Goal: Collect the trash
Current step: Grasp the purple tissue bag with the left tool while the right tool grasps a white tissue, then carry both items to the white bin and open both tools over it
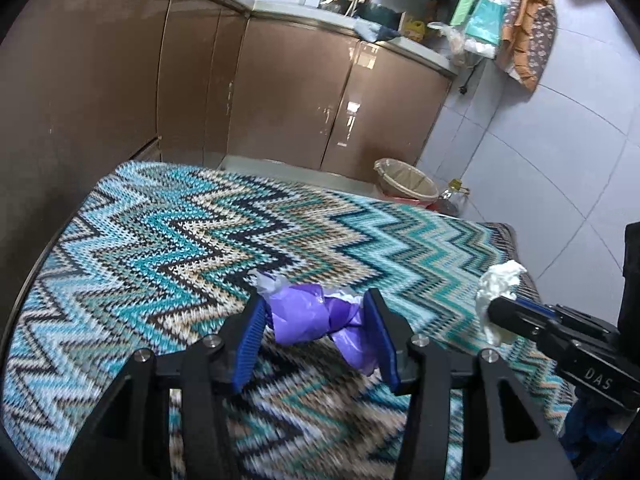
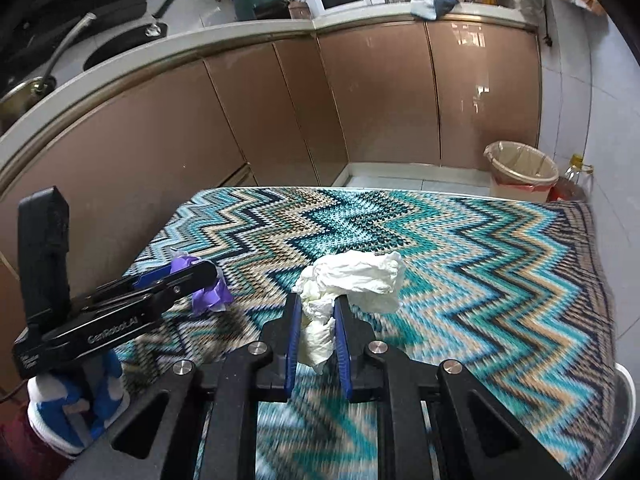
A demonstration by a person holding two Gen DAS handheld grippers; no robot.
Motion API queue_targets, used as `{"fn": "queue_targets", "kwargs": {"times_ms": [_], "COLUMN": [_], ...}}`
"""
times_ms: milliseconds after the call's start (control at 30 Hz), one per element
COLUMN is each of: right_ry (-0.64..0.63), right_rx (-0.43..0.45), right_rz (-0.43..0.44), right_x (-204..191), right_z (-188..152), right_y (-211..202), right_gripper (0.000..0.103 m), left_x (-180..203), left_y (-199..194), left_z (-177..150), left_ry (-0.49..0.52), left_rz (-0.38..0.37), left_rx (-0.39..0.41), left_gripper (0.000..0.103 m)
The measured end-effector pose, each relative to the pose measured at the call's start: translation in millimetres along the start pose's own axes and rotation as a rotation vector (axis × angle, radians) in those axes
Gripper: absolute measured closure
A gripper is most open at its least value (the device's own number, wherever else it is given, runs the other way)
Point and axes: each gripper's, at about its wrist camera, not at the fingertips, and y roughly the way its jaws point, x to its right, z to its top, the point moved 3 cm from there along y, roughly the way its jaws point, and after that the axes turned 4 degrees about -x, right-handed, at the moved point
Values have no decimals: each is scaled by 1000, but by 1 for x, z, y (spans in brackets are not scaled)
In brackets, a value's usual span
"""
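Trash is in both grips: the left gripper (image 1: 316, 320) clamps a purple wrapper (image 1: 308, 314), the right gripper (image 2: 318, 322) pinches a white tissue wad (image 2: 352, 280), both above the zigzag tablecloth (image 2: 480, 264). Next, I judge, carry both to the lined bin (image 2: 520, 172) at two o'clock; the table's far edge lies between.
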Motion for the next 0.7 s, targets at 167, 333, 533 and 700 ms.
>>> {"fn": "queue_targets", "kwargs": {"times_ms": [167,333,533,700], "right_ry": [3,-12,-25,-28], "right_rx": [39,67,108,137], "right_rz": [-11,-39,-69,-81], "right_x": [-9,-25,-38,-46], "right_z": [-18,-37,-54,-68], "right_y": [-49,-87,-129,-160], "right_gripper": [88,88,88,88], "left_x": [20,38,61,79], "left_y": [-47,-87,-136,-168], "left_z": [-14,-26,-42,-55], "left_ry": [63,112,172,210], "left_rz": [34,60,62,66], "left_rx": [45,86,145,186], "left_gripper": [56,56,56,56]}}
